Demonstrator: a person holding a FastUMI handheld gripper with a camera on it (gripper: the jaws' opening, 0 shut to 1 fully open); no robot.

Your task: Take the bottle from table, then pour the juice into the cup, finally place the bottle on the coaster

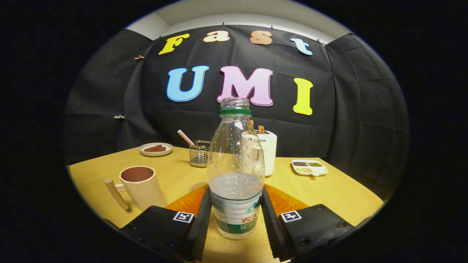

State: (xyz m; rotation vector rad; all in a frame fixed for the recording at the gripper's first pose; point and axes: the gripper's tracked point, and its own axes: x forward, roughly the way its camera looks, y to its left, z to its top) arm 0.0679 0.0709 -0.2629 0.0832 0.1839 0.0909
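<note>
A clear plastic bottle (236,171) stands upright between my fingers. It has no cap, a green neck ring and a white and green label, and clear liquid fills its lower part. My gripper (236,191) is shut on the bottle, one black finger (203,219) pressed on each side of the label. A cream cup (140,186) with a brown inside and a wooden handle stands to the left, just ahead of the left finger. The edge of a round coaster (197,187) peeks out beyond the left fingertip, beside the bottle.
Farther back on the wooden table (329,190) are a white toaster (268,151) behind the bottle, a wire holder (199,153) with a striped straw, a plate of brown snacks (156,148) at the back left, and a divided white dish of grains (309,167) at the right.
</note>
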